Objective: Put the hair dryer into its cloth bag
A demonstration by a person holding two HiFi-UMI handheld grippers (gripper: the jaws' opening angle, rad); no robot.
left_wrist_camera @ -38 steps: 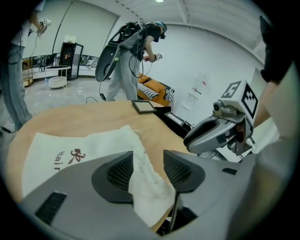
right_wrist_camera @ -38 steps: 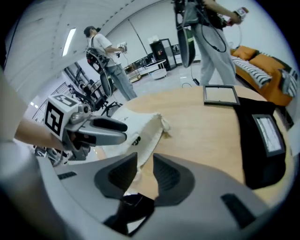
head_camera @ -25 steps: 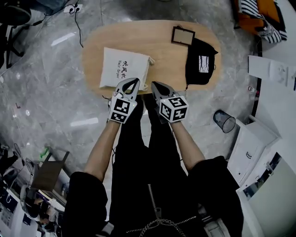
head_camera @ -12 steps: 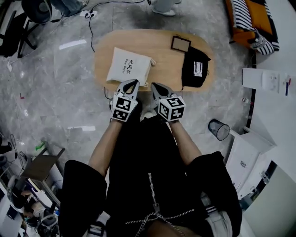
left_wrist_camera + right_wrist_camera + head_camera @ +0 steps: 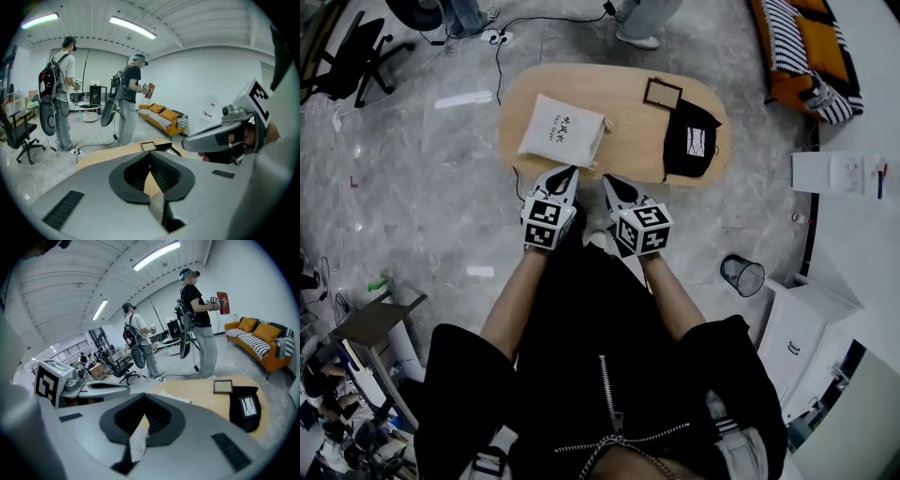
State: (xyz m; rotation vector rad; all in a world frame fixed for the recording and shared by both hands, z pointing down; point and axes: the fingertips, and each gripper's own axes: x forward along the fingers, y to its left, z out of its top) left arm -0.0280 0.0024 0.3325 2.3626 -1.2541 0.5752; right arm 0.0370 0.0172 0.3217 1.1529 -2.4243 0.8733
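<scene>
A white cloth bag (image 5: 563,131) with dark print lies flat on the left half of the oval wooden table (image 5: 623,122), its drawstring mouth turned towards the table's middle. A black pouch (image 5: 690,142) with a pale label lies at the table's right end, and a small picture frame (image 5: 663,93) sits just beyond it, towards the table's far edge. No hair dryer shows in the open anywhere on the table. It may already be inside the white bag, which looks slightly filled, or tucked away in the black pouch, and the pictures do not settle which.

The left gripper (image 5: 569,171) and the right gripper (image 5: 610,179) hang side by side just short of the table's near edge, both pointing at it and slanting down. In each gripper view the jaws are pressed together at the tips with nothing between them. Held closed, level with each other and clear of the table, they look parked in a neutral pose rather than committed to either bag. The left one lines up with the white bag's near corner, the right one with the bare wood at the table's middle.
</scene>
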